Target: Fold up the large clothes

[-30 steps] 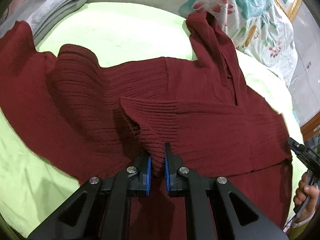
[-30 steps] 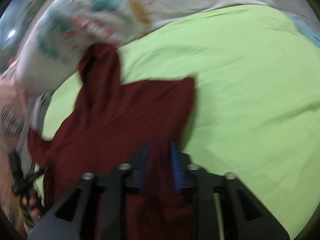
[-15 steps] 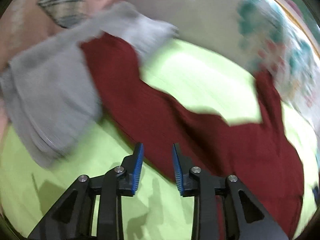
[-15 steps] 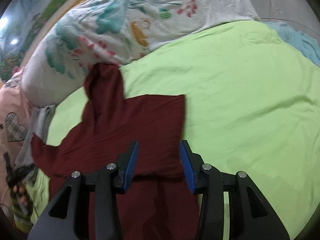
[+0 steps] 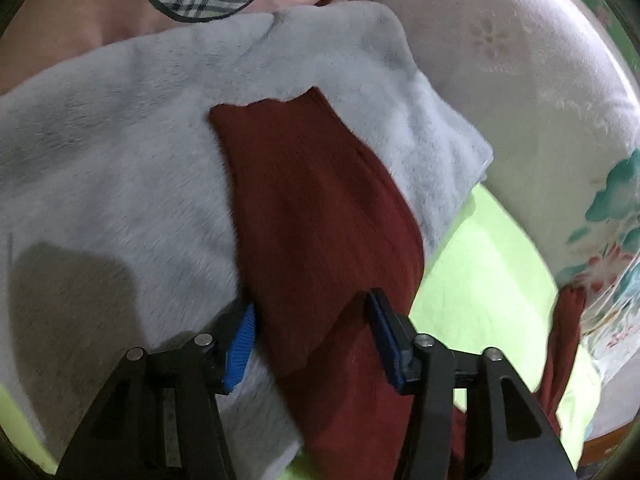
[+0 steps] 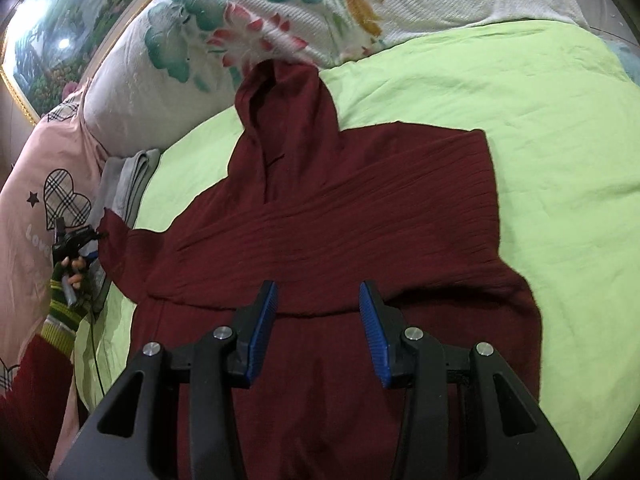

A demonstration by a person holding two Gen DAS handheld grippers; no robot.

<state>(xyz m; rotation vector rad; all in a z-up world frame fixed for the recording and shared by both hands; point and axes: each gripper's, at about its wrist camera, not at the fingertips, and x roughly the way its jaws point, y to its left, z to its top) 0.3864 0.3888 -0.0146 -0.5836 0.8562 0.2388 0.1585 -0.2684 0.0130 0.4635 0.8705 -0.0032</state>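
Left gripper (image 5: 312,320): jaws apart at a moderate gap after a recent opening, nothing clamped. Blue pads (image 5: 240,344) either side of the dark red sleeve (image 5: 320,208), not pressing it; contact between pad and fabric not determinable. Also visible at the left edge of the right wrist view, in a hand (image 6: 71,270) with a striped cuff.

Right gripper (image 6: 316,312): jaws apart at a moderate gap, empty, above the lower body of the dark red hooded sweater (image 6: 340,220). Nothing gripped; touch on the cloth not determinable.

Sweater position: flat on the light green sheet (image 6: 520,120), body centred, hood (image 6: 284,96) toward the floral quilt (image 6: 320,8) at the head of the bed. Long axis from hem, nearest the right gripper, up to hood. One sleeve folded across the chest, edge level across the body. Other sleeve stretched sideways to the left in the right wrist view, cuff end resting on the folded grey blanket (image 5: 120,140), sleeve axis away from the left gripper toward the pink bedding (image 5: 72,12).
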